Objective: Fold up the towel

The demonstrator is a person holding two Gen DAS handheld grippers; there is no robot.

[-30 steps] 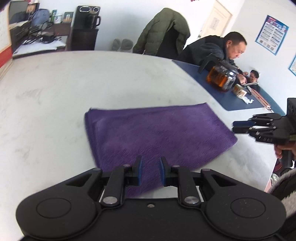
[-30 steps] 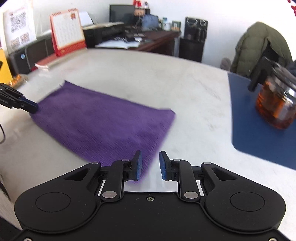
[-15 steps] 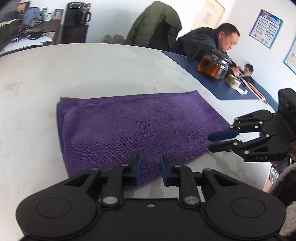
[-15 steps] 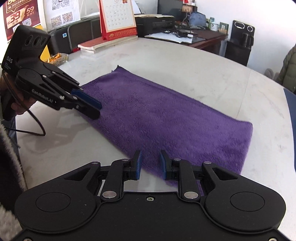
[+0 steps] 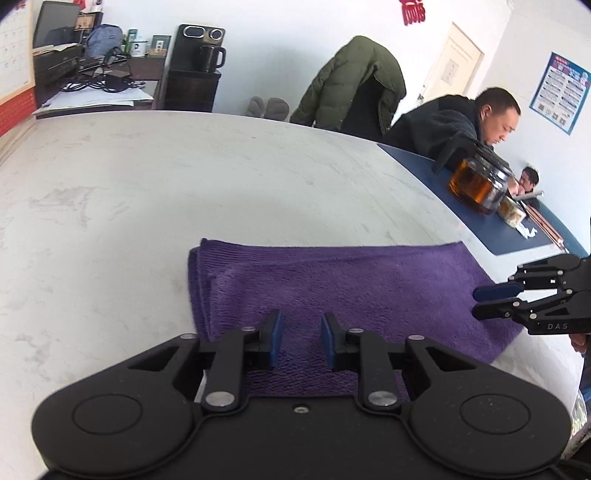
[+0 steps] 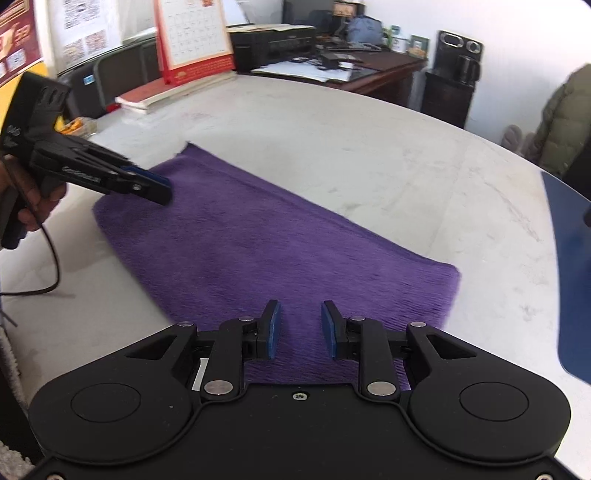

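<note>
towel lay flat on table, already folded once. you hovered left gripper and right gripper over near edge, jaws slightly apart, gripping nothing. next: pinch corners.

Legible markings, by view.

Left wrist view:
- right gripper, at the right edge: white letters "DAS" on the side of its black body.
- Red paper cutout on the far wall, top centre: characters, not readable.
- Blue poster on the far right wall: panels of small print, too small to read.

Right wrist view:
- left gripper, at the left: pale lettering along its black arm and on its housing, blurred, not readable.
- Desk calendar, far left, red base: a grid of dates, digits too small to read.
- Wall sheets beside it: small print, illegible.
</note>
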